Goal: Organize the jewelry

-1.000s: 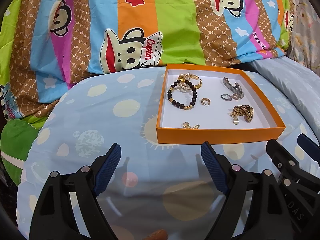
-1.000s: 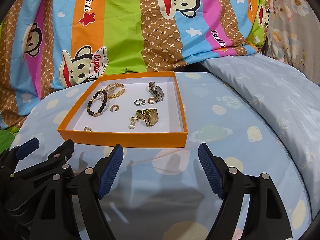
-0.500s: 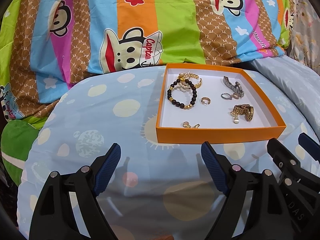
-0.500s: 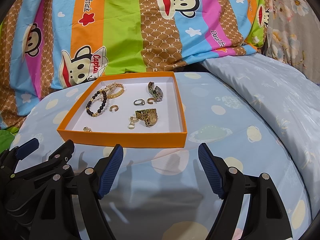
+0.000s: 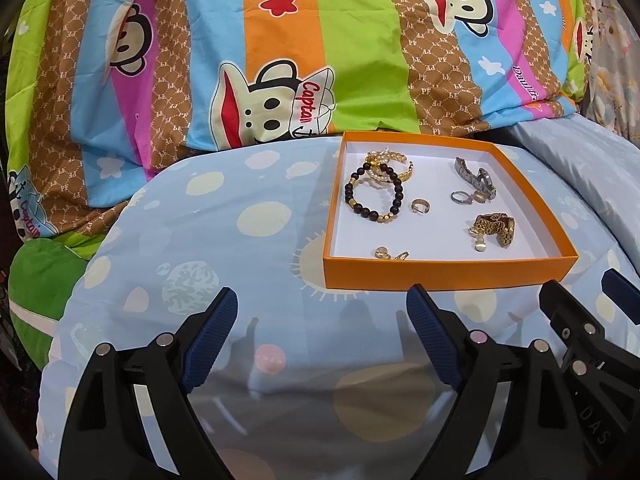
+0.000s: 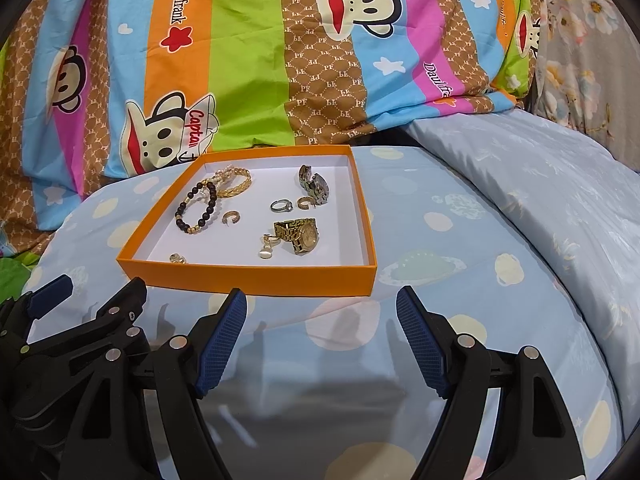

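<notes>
Jewelry lies loose in a shallow orange box (image 5: 448, 276) with a white floor, which sits on a bed's pale blue cover (image 5: 224, 240) printed with planets and dots. At the box's far left corner a black-and-gold bead bracelet (image 5: 374, 196) overlaps a gold chain bracelet (image 6: 236, 180). A small gold hoop (image 5: 420, 206) rests just beside the beads. Farther right lie a silver ring (image 6: 281, 205), a silver watch (image 6: 314, 186) and, nearer the front wall, a gold watch (image 6: 300, 234). Two tiny gold pieces (image 5: 390, 254) sit by the front wall.

Both tongs hover over the cover short of the box, apart from it. The left tongs (image 5: 322, 316) gape with nothing between their blue pads, having just widened a little. The right tongs (image 6: 320, 316) are likewise released and bare. Behind the box, a striped cartoon-monkey quilt (image 5: 280, 40) is heaped.
</notes>
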### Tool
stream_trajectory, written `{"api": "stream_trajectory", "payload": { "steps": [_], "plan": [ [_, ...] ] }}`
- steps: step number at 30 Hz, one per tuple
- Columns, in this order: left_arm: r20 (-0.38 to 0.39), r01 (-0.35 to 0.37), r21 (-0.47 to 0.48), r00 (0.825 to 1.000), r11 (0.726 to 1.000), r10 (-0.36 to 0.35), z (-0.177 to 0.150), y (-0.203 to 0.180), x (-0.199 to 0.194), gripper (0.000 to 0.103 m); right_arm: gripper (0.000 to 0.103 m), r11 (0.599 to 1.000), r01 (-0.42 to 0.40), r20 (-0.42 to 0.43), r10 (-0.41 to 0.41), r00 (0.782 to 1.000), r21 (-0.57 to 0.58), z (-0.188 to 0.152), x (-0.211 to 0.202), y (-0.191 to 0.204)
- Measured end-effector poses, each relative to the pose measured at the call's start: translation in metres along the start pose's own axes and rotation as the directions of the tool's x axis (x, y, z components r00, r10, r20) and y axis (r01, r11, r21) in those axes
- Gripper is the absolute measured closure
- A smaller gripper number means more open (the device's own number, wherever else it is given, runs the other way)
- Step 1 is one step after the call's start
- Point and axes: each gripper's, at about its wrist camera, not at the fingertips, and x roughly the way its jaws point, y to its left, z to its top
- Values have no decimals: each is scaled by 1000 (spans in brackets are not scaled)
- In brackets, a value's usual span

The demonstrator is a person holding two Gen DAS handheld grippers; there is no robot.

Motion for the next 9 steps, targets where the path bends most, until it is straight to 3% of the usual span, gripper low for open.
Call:
{"api": "stream_trajectory", "payload": {
  "steps": [9],
  "plan": [
    [-8, 15, -4, 1000, 1000, -15, 0, 0, 2, 19, 26, 1000, 11, 6, -11, 1000, 1, 0, -1, 1]
  ]
}}
